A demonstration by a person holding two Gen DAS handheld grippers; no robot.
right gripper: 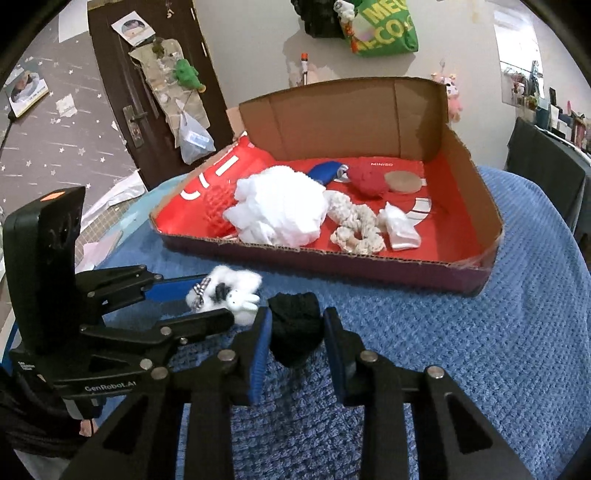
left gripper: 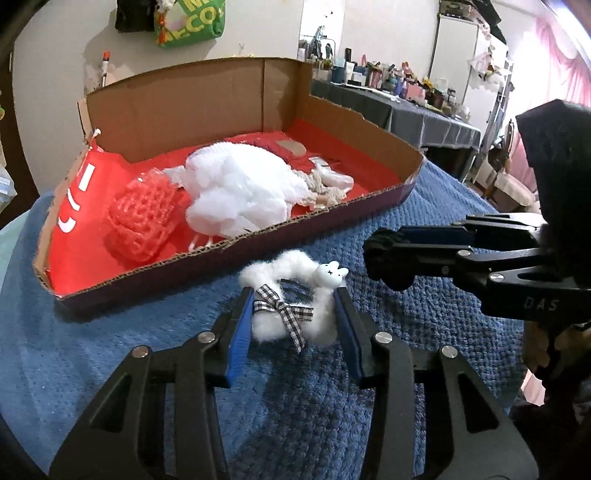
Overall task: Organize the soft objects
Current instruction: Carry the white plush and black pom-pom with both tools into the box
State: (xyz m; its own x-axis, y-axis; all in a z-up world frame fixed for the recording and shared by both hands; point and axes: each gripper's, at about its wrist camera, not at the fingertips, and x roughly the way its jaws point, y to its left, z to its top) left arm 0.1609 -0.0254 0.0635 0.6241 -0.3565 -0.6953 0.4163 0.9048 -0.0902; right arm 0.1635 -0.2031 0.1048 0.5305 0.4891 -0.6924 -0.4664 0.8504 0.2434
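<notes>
A fluffy white scrunchie with a checked bow and a small rabbit charm lies on the blue towel between the fingers of my left gripper, which is open around it. It also shows in the right wrist view. My right gripper is shut on a black soft scrunchie; it shows from the side in the left wrist view. The cardboard tray with red lining holds a white mesh puff, a red net sponge, cream scrunchies, a red ball and a blue item.
The blue towel covers the table. The tray stands at the far side, with tall back flaps. A cluttered dark table stands at the back right. A door and a hanging green bag are behind.
</notes>
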